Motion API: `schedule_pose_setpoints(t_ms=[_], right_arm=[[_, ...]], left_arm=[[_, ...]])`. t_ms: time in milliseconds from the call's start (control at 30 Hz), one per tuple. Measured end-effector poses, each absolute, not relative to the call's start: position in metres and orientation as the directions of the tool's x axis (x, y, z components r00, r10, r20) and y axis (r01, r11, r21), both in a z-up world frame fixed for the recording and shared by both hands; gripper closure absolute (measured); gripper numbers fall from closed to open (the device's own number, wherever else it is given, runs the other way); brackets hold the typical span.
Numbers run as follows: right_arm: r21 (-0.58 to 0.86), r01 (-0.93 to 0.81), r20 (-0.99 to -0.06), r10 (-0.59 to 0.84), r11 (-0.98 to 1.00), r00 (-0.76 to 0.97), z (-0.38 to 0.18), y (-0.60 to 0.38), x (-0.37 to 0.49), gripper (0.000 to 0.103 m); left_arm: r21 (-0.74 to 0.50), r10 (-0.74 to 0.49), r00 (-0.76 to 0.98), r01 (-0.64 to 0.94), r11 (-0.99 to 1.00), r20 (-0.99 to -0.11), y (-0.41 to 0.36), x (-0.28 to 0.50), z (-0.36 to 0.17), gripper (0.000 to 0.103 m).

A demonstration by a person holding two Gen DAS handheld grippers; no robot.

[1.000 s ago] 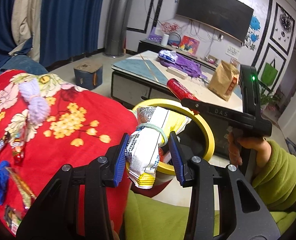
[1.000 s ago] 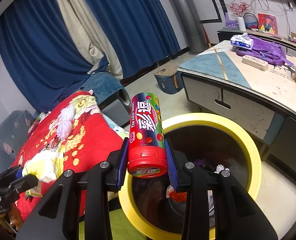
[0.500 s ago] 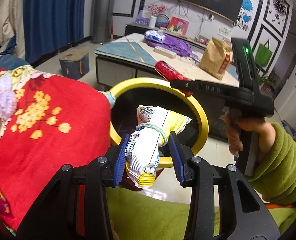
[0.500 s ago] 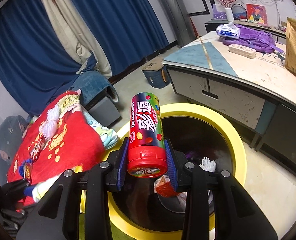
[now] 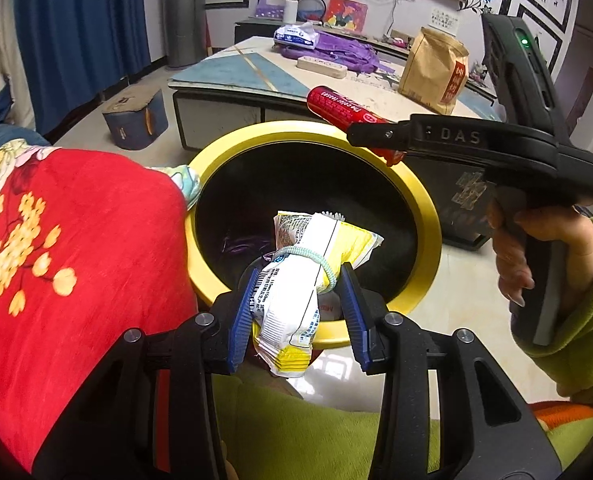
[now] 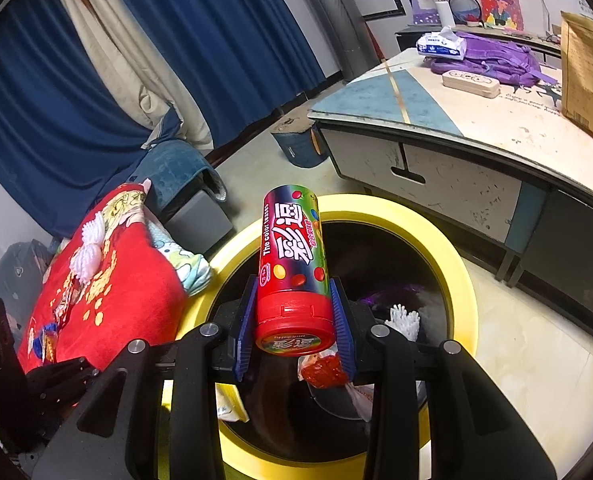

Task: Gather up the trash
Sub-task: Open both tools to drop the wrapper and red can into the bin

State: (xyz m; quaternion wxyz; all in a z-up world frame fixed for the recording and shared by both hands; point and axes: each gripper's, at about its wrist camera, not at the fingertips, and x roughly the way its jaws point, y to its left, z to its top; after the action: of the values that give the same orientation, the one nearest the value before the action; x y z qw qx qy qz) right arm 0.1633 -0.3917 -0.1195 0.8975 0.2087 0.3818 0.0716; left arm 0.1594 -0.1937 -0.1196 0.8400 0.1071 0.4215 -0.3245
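The left tool [image 5: 298, 314] is clamped on a crumpled snack bag [image 5: 308, 276], white with black print and yellow at both ends, cinched round its middle by a pale green hair tie [image 5: 308, 254]; the bag hangs over the near rim of the yellow-rimmed trash bin [image 5: 424, 208], its upper end reaching over the bin's dark opening. The right tool [image 6: 296, 322] is clamped on a candy tube [image 6: 292, 264], a cylinder with a red cap facing the camera, a dark wrapper dotted with coloured sweets and white lettering reading "The color teases"; in the right wrist view it stands over the near part of the bin [image 6: 460, 276], and in the left wrist view the same tube [image 5: 340, 106] juts from the right tool [image 5: 380, 136] above the bin's far rim. Inside the bin lie a red wrapper [image 6: 324, 372], a white fringed piece [image 6: 404, 318] and something purple [image 6: 392, 292]. To the bin's left, touching its rim, is a red floral blanket [image 5: 76, 260]; behind the bin stands a low table [image 6: 476, 120] carrying a brown paper bag [image 5: 434, 70], a purple backpack [image 6: 496, 58] and a tissue pack [image 6: 440, 44]. Compared with a second ago, the left wrist view has swung from the blanket toward the bin, so the snack bag now sits over the opening instead of in front of its edge, and the bin fills more of both views; both grips look unchanged.
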Motion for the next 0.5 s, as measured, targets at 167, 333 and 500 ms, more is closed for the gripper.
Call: schedule_pose_setpoints(t_ms=[167, 333, 500], right_arm=[[0.434, 0.035, -0.661, 0.292, 0.9, 0.691, -0.123, -0.394, 0.164, 0.07], [0.437, 0.042, -0.665, 0.291, 0.898, 0.688, -0.125, -0.397, 0.164, 0.07], [0.448, 0.06, -0.667, 0.289, 0.892, 0.687, -0.126, -0.4, 0.165, 0.064]], left_arm=[[-0.094, -0.446, 0.428, 0.631, 0.77, -0.786, -0.199, 0.17, -0.124, 0.07], [-0.1, -0.444, 0.429, 0.621, 0.777, -0.787, -0.201, 0.176, -0.124, 0.069], [-0.105, -0.451, 0.442, 0.614, 0.783, -0.775, -0.203, 0.182, -0.119, 0.066]])
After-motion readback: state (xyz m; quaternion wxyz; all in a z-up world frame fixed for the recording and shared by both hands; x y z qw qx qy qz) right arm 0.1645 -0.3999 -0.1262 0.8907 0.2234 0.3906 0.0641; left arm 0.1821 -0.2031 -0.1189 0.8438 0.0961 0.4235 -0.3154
